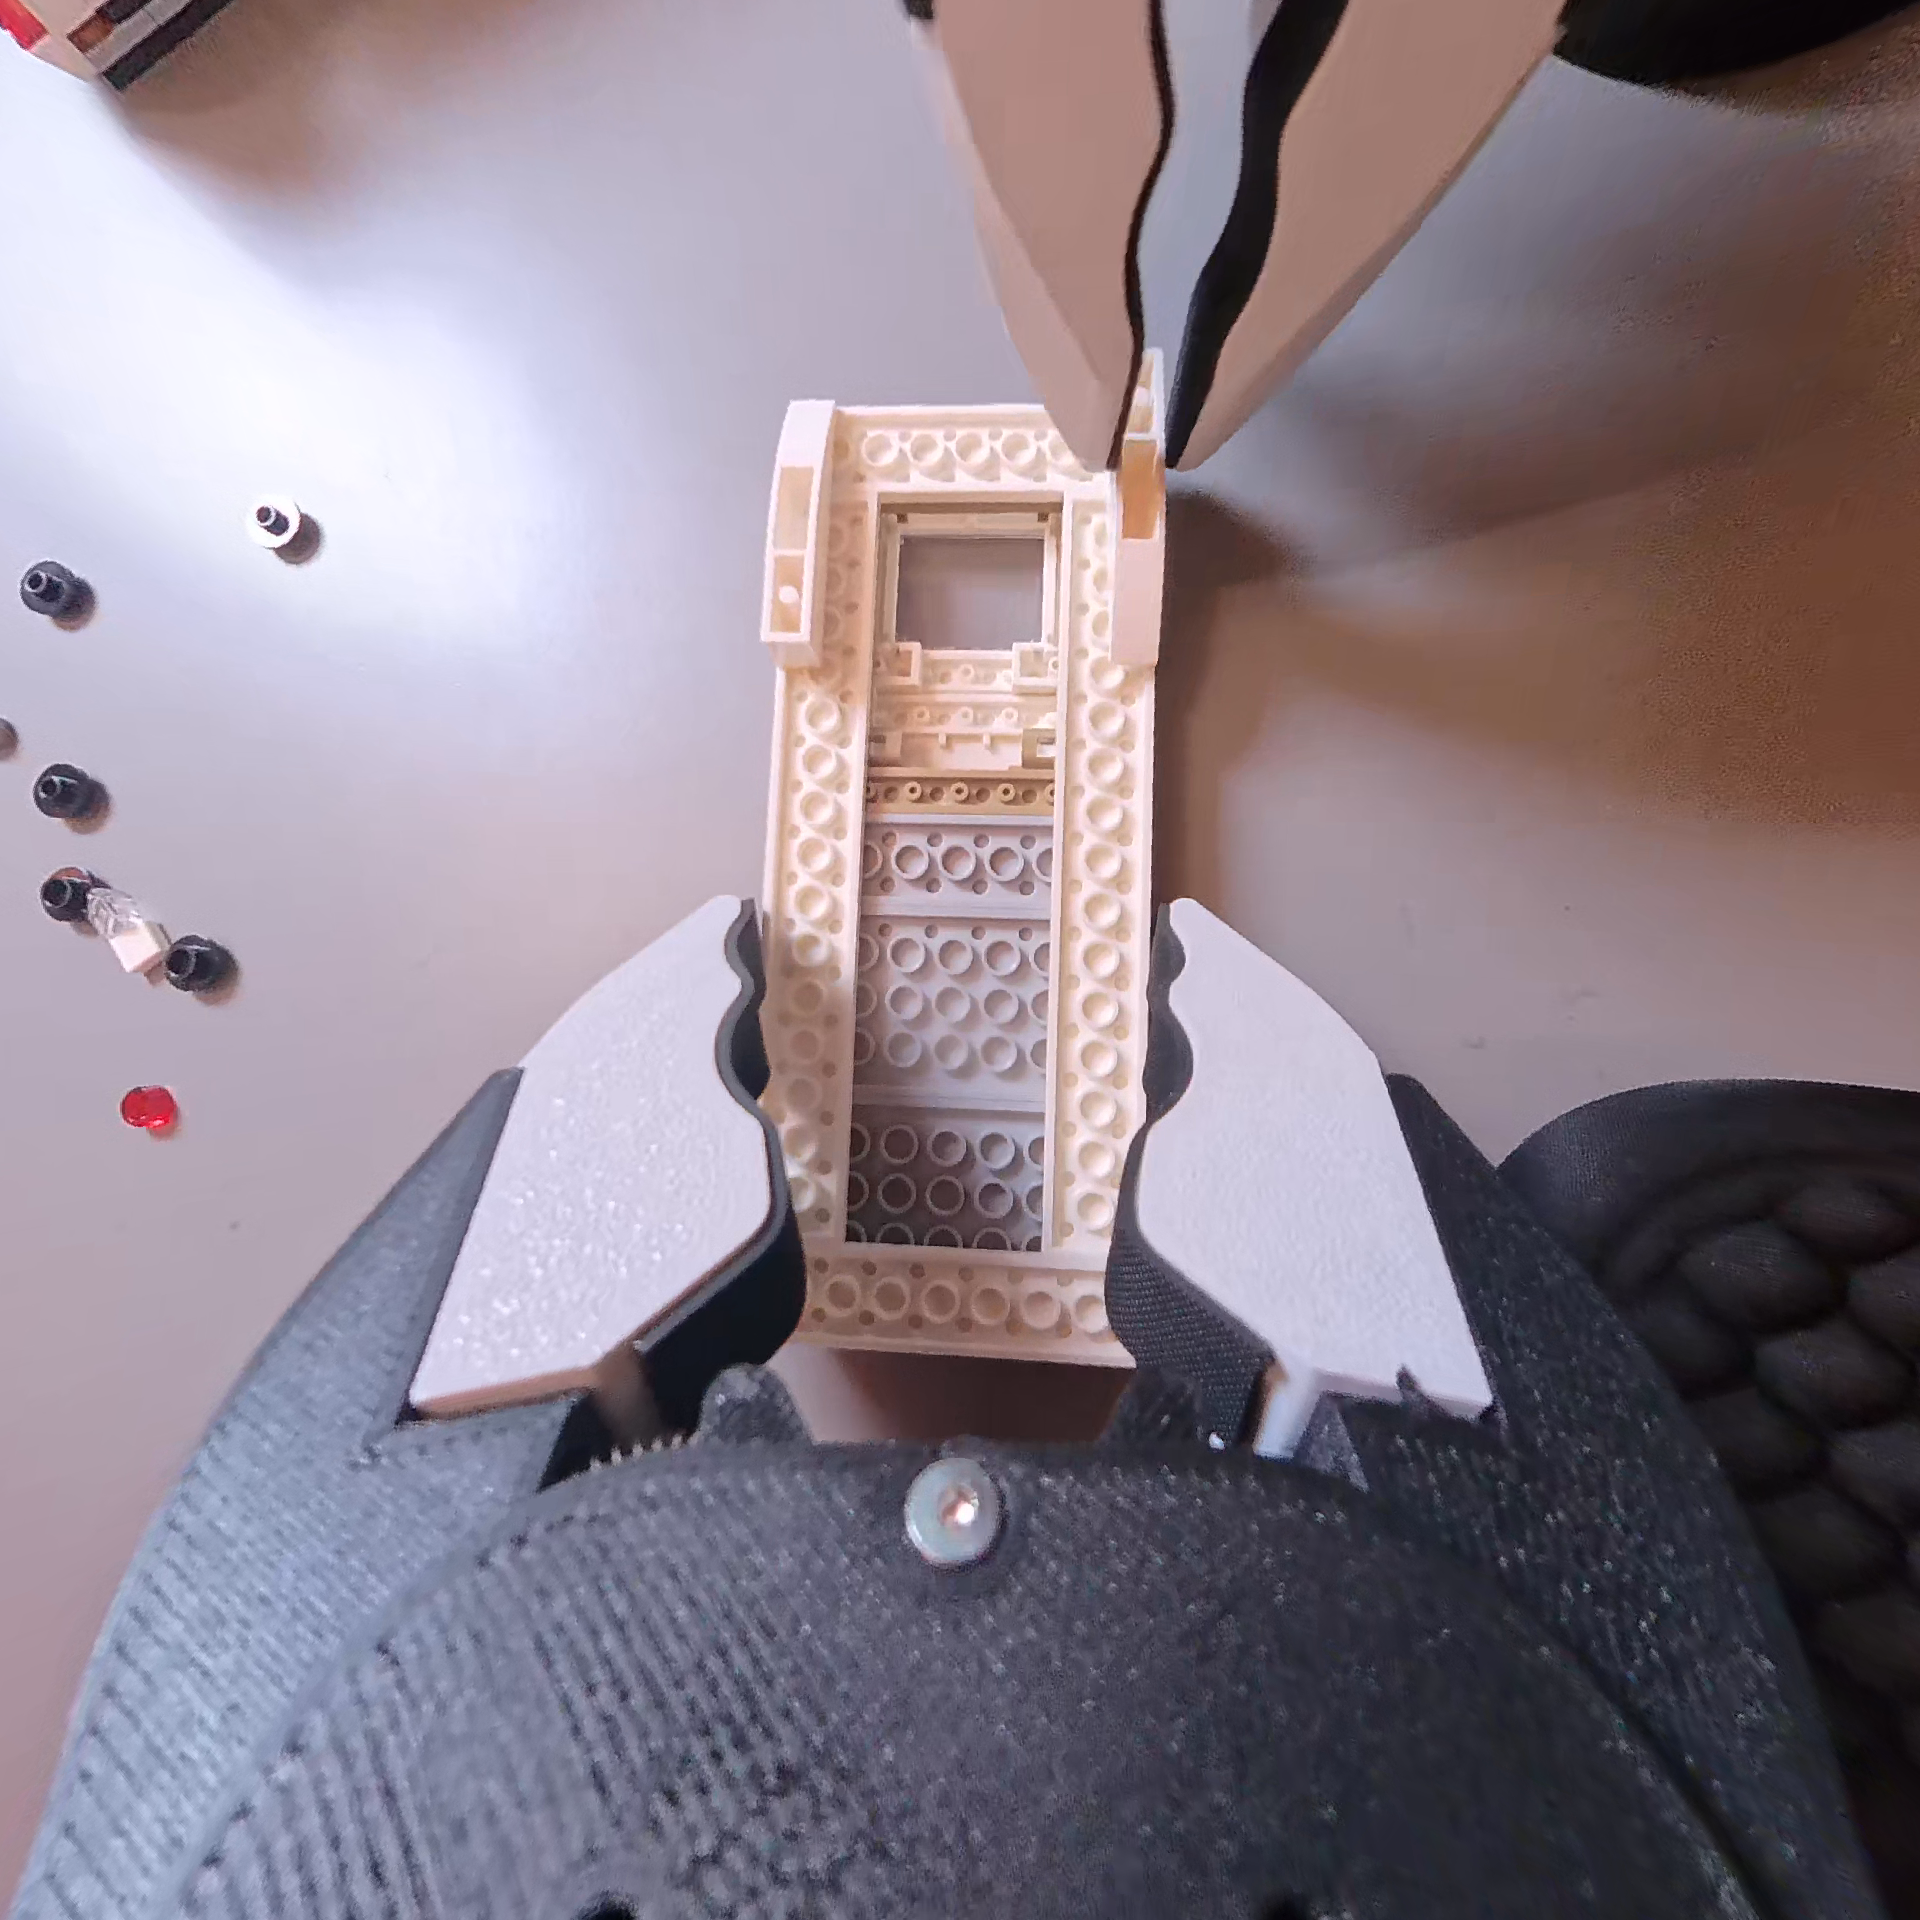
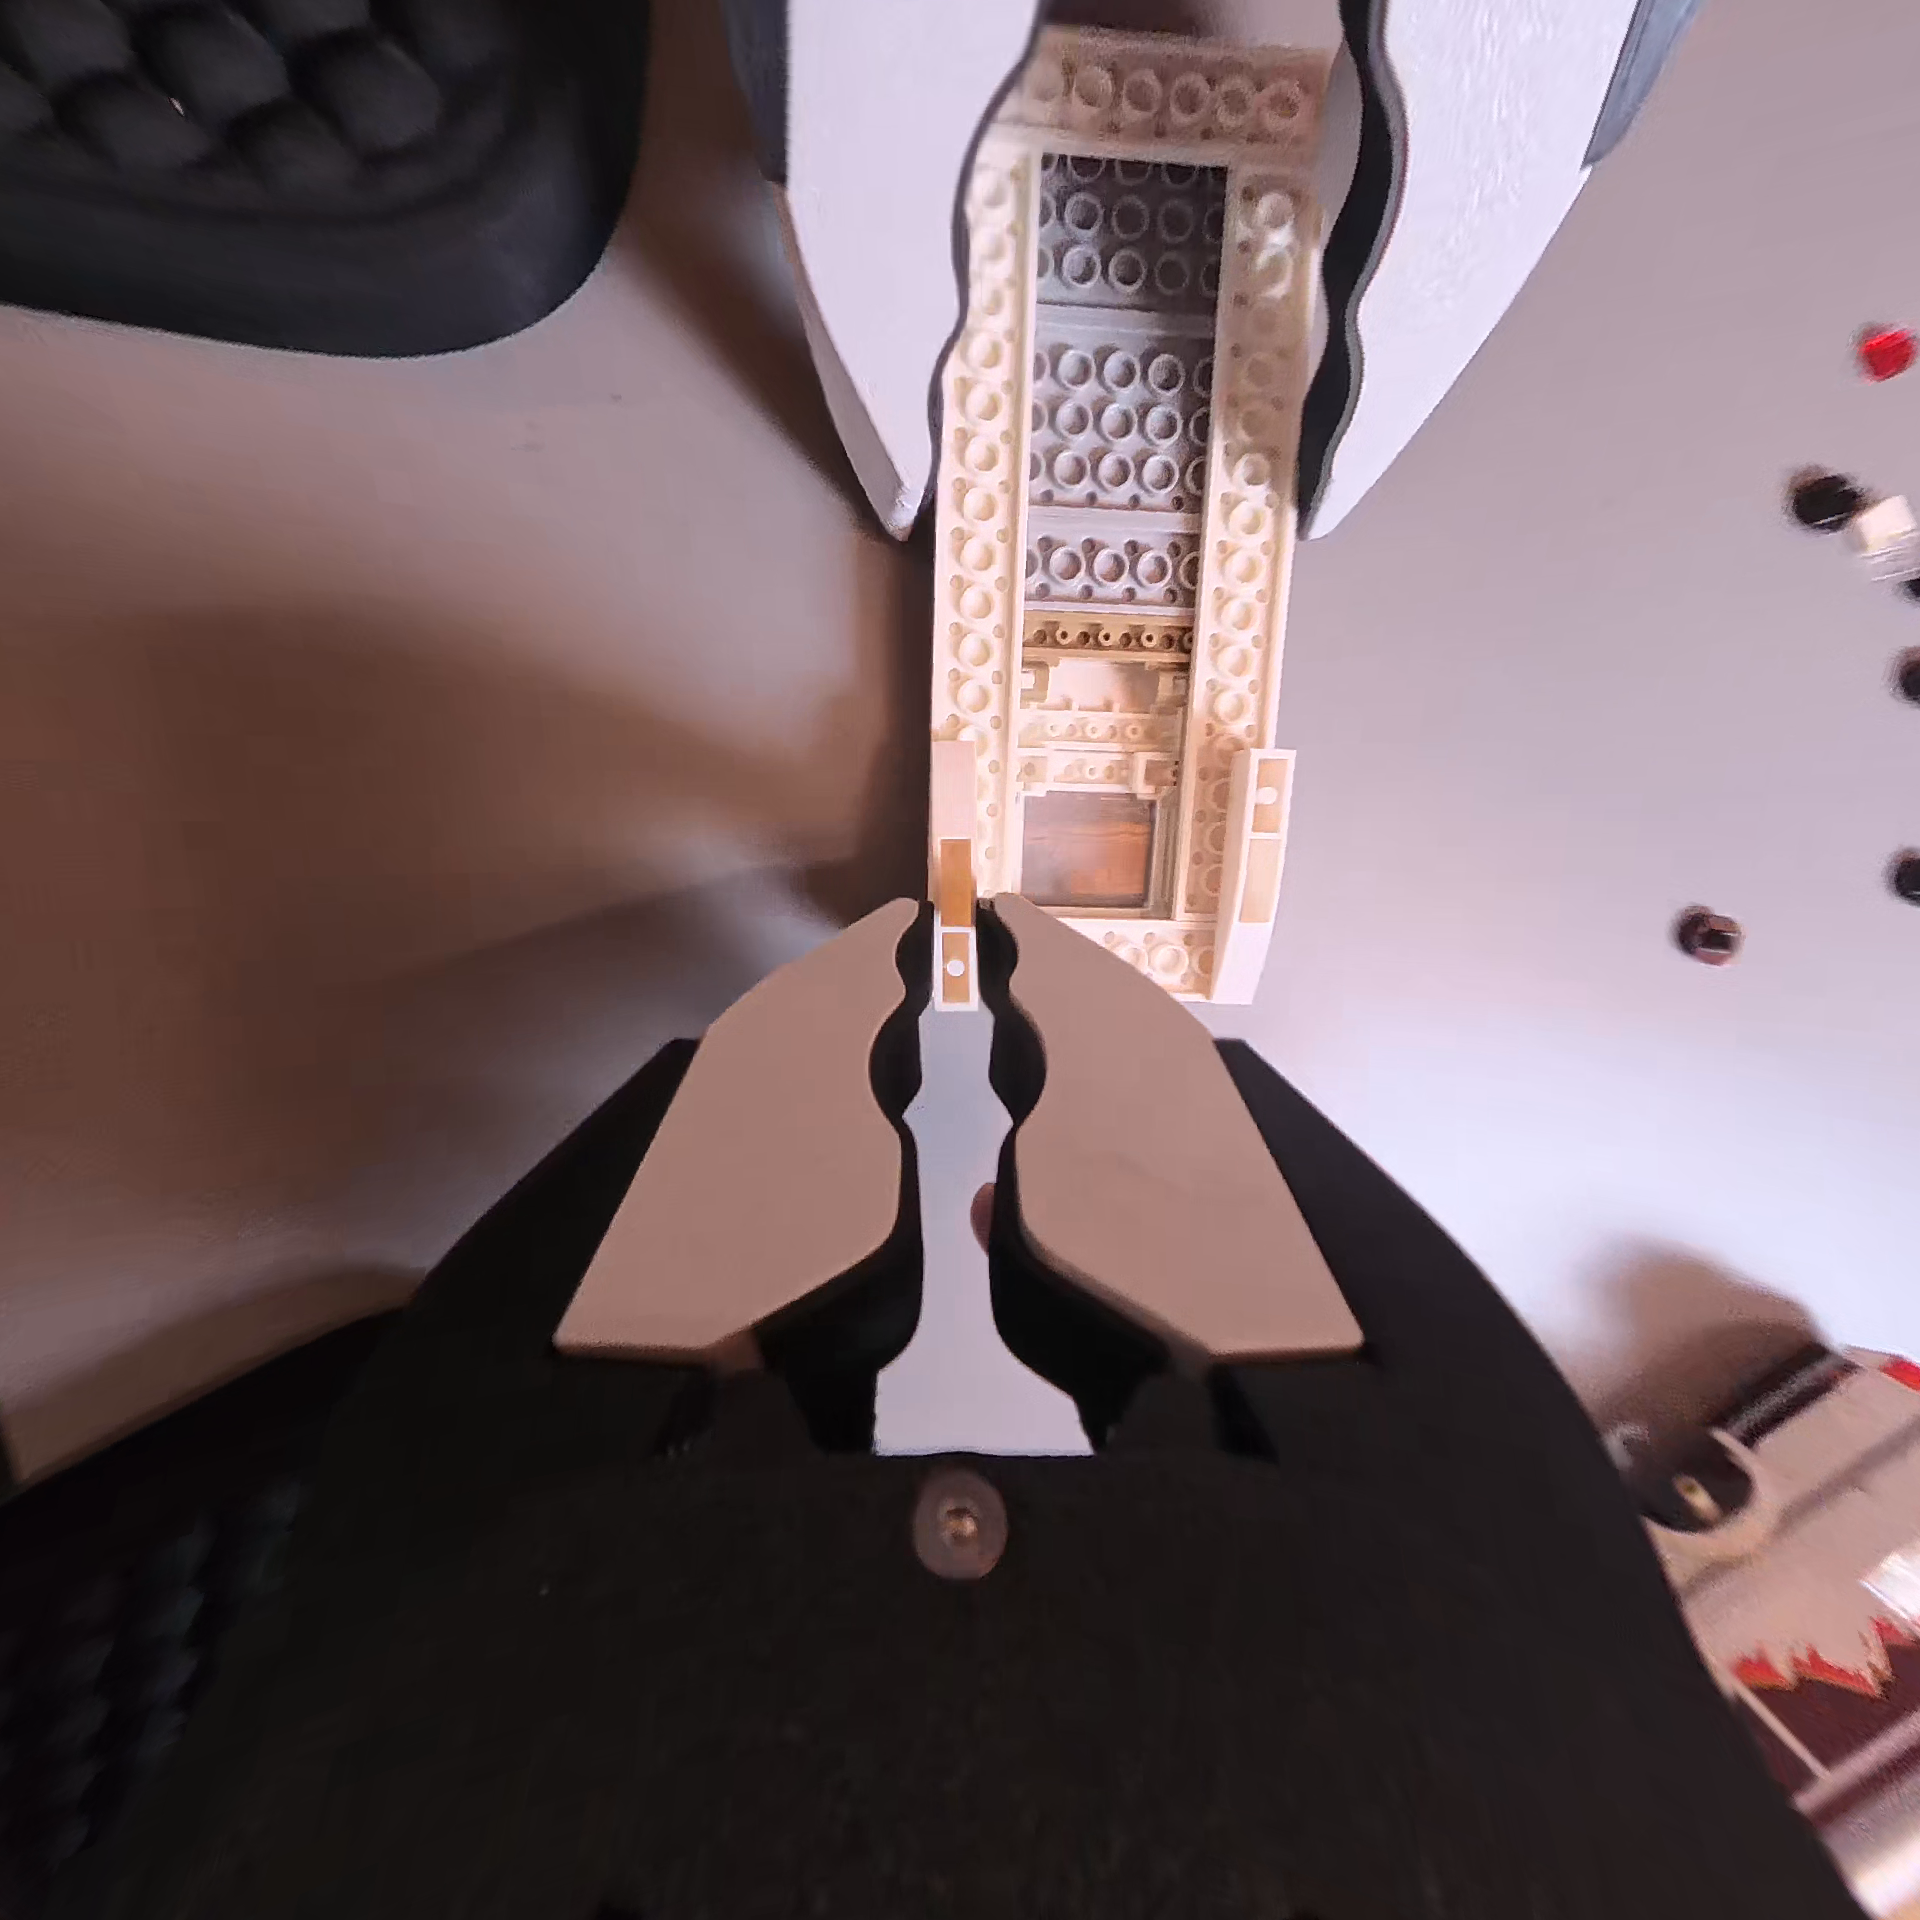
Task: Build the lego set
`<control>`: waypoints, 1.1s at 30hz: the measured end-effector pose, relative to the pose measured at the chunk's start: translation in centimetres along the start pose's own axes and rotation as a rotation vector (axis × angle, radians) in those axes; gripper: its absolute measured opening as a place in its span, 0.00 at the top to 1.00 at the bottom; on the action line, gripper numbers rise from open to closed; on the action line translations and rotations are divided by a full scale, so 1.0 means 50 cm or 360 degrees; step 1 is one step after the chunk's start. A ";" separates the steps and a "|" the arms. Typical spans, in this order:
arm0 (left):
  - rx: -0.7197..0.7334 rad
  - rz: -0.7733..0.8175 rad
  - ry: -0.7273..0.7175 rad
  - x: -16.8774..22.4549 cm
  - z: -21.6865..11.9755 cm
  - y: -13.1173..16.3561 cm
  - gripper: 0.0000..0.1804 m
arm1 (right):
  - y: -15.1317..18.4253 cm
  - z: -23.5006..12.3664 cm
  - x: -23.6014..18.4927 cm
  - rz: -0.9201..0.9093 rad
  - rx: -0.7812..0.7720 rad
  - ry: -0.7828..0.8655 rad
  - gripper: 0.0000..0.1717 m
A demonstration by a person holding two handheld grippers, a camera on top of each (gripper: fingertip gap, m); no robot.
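A long white brick assembly (image 1: 961, 935), studs-down with its hollow underside facing me, lies between the fingers of my left gripper (image 1: 958, 914). Both dark pads press on its long sides near the near end. The right wrist view shows the same grip, with the left gripper (image 2: 1110, 525) at the far end of the assembly (image 2: 1117, 468). My right gripper (image 2: 956, 914) is shut on a small white curved brick (image 2: 954, 966) at a corner of the assembly. The left wrist view also shows the right gripper (image 1: 1143, 462) pinching that brick (image 1: 1141, 488).
Small black round parts (image 1: 57, 592), a silver one (image 1: 275, 525), a clear piece (image 1: 130, 925) and a red stud (image 1: 149, 1107) lie on the grey table (image 1: 468, 675) at the left. A box corner (image 1: 94, 31) is far left. A black knitted sleeve (image 1: 1766, 1299) is at the right. One gripper's finger ends stand about 8 cm off the other's.
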State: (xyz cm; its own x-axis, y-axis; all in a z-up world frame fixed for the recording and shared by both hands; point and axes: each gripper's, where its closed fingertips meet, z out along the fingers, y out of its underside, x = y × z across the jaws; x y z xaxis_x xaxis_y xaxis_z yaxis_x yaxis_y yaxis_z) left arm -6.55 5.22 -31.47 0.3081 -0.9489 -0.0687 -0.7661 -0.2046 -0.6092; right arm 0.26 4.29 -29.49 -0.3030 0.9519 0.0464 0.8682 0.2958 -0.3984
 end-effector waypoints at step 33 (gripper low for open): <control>0.0020 -0.0045 -0.0006 0.001 0.000 0.002 0.60 | -0.004 0.002 0.004 -0.0359 -0.0076 0.0213 0.93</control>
State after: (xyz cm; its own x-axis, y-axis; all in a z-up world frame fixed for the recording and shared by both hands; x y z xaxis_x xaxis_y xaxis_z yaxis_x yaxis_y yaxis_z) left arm -6.61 5.17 -31.53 0.3317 -0.9419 -0.0538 -0.7500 -0.2286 -0.6207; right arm 0.01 4.43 -29.48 -0.4390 0.8627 0.2511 0.8032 0.5021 -0.3206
